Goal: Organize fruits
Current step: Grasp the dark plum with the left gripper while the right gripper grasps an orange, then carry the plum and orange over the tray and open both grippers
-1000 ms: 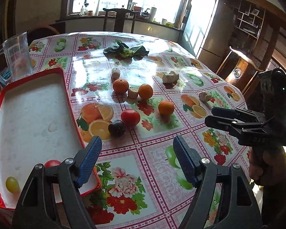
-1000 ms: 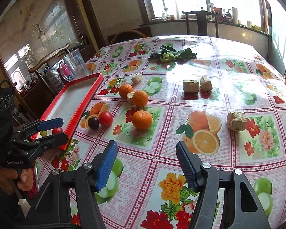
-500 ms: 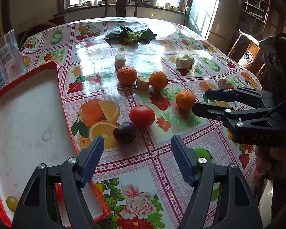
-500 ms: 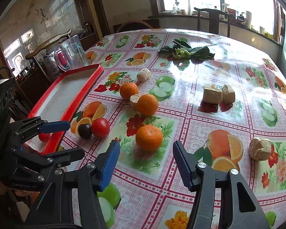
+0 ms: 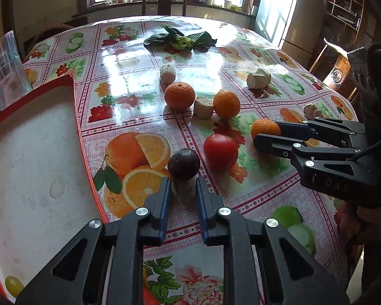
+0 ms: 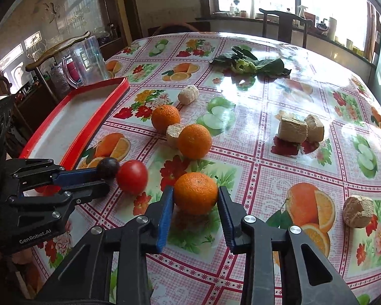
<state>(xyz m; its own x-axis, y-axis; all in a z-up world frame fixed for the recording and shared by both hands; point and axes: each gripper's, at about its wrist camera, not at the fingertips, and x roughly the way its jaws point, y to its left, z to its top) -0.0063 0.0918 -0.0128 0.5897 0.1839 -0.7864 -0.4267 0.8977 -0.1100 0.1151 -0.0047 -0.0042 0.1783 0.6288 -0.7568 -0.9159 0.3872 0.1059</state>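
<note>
My left gripper [image 5: 183, 183] has its jaws narrowed, their tips touching the near side of a dark plum [image 5: 183, 164]; the plum also shows in the right wrist view [image 6: 108, 167]. My right gripper [image 6: 195, 194] has its blue pads against both sides of an orange [image 6: 196, 193] on the table; the same orange shows in the left wrist view [image 5: 265, 128]. A red tomato [image 5: 220, 148] lies between plum and orange. Two more oranges [image 5: 179, 95] [image 5: 226, 103] lie farther back. The red-rimmed white tray [image 5: 35, 152] at left holds a green grape [image 5: 14, 283].
Several beige food chunks [image 6: 292, 128] [image 6: 357, 211] [image 5: 167, 72] lie among the fruit. Leafy greens [image 5: 180, 41] lie at the far side. A clear pitcher [image 5: 3, 63] stands behind the tray. A chair [image 5: 162, 1] stands beyond the table.
Both grippers moved forward and narrowed: the left now reaches the plum, the right has closed onto the near orange.
</note>
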